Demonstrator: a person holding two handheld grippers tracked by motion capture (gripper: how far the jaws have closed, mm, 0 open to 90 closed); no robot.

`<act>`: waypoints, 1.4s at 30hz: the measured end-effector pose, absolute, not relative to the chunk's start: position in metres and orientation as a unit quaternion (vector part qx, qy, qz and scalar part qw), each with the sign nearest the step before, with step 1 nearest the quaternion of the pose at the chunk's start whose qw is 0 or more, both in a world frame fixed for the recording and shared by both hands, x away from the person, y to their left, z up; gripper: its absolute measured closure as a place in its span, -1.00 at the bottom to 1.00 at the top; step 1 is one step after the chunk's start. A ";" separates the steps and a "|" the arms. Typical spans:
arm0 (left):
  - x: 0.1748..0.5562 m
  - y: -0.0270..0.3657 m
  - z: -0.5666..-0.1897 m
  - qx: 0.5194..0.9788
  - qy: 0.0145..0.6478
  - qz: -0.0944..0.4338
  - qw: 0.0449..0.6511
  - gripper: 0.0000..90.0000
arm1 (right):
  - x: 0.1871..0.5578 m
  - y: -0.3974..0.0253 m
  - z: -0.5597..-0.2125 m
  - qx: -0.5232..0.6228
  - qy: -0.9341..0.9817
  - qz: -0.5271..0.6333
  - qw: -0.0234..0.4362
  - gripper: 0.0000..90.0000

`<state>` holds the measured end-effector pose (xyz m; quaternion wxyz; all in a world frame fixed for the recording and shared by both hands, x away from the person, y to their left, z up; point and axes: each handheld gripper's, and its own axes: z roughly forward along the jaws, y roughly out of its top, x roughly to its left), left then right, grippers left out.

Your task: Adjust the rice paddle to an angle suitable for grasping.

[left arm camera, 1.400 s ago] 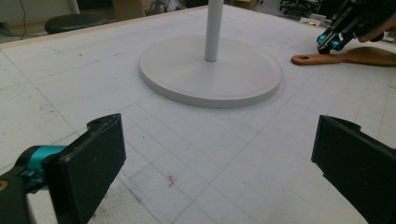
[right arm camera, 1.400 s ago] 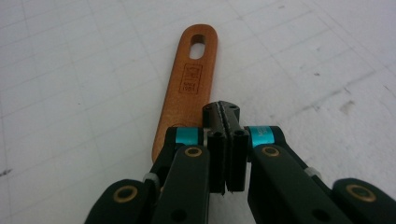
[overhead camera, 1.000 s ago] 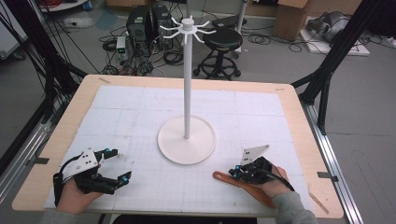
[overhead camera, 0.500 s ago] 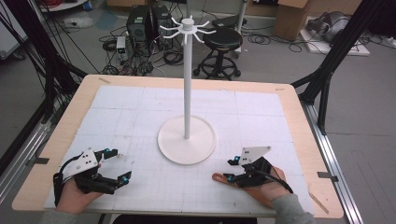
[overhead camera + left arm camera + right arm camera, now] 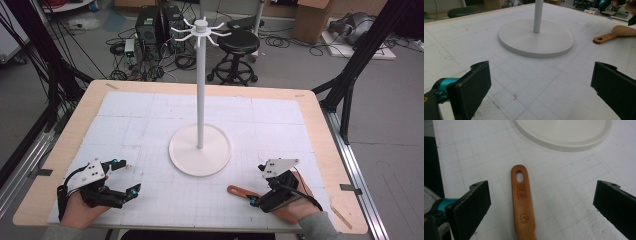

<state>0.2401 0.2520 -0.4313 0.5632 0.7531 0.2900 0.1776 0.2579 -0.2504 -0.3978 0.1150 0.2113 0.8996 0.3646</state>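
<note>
My right gripper (image 5: 541, 202) hangs spread wide over the wooden spatula's handle (image 5: 522, 202), touching nothing. The spatula lies flat near the table's front edge (image 5: 200, 227), clear of the rack's round base (image 5: 200, 150). My left gripper (image 5: 125, 177) is spread too, open mat ahead.

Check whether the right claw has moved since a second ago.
Yes. The right claw has drawn back toward the table's near edge, away from the stand's base, uncovering the wooden handle.
</note>
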 end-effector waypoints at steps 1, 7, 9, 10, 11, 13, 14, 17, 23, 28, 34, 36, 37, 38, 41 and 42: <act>0.240 0.252 -0.431 0.753 0.290 0.179 0.563 -0.92 | 0.258 -0.251 -0.397 0.210 0.901 0.363 0.111 -1.00; 0.240 0.251 -0.432 0.754 0.290 0.176 0.563 -0.92 | 0.258 -0.246 -0.404 0.205 0.923 0.317 0.080 -1.00; 0.240 0.252 -0.432 0.753 0.290 0.177 0.563 -0.93 | 0.258 -0.244 -0.408 0.200 0.929 0.303 0.074 -1.00; 0.240 0.252 -0.431 0.753 0.290 0.178 0.563 -0.92 | 0.258 -0.243 -0.409 0.200 0.930 0.300 0.071 -1.00; 0.240 0.252 -0.431 0.753 0.289 0.179 0.563 -0.92 | 0.257 -0.241 -0.410 0.196 0.933 0.294 0.072 -0.99; 0.240 0.252 -0.432 0.754 0.290 0.177 0.563 -0.92 | 0.257 -0.239 -0.410 0.193 0.935 0.287 0.073 -0.98; 0.240 0.251 -0.432 0.754 0.290 0.177 0.563 -0.93 | 0.257 -0.239 -0.410 0.195 0.936 0.283 0.071 -0.94; 0.240 0.252 -0.432 0.754 0.290 0.176 0.562 -0.92 | 0.256 -0.237 -0.409 0.190 0.940 0.273 0.075 -0.90; 0.239 0.252 -0.432 0.755 0.290 0.177 0.561 -0.92 | 0.258 -0.236 -0.411 0.184 0.947 0.251 0.081 -0.65; 0.237 0.254 -0.432 0.754 0.293 0.178 0.560 -0.92 | 0.260 -0.234 -0.411 0.192 0.948 0.244 0.071 -0.42; 0.236 0.255 -0.432 0.753 0.295 0.179 0.561 -0.92 | 0.261 -0.231 -0.412 0.189 0.954 0.225 0.061 -0.22; 0.236 0.256 -0.432 0.753 0.295 0.179 0.560 -0.92 | 0.262 -0.230 -0.413 0.189 0.954 0.225 0.061 -0.21; 0.236 0.256 -0.432 0.754 0.294 0.179 0.559 -0.93 | 0.263 -0.230 -0.414 0.190 0.954 0.224 0.059 -0.17; 0.236 0.256 -0.432 0.754 0.295 0.179 0.559 -0.92 | 0.263 -0.230 -0.414 0.188 0.955 0.223 0.057 -0.15; 0.236 0.256 -0.433 0.753 0.295 0.178 0.560 -0.92 | 0.262 -0.229 -0.415 0.188 0.958 0.211 0.053 -0.08; 0.236 0.256 -0.432 0.754 0.295 0.178 0.559 -0.92 | 0.262 -0.229 -0.416 0.186 0.959 0.206 0.052 -0.06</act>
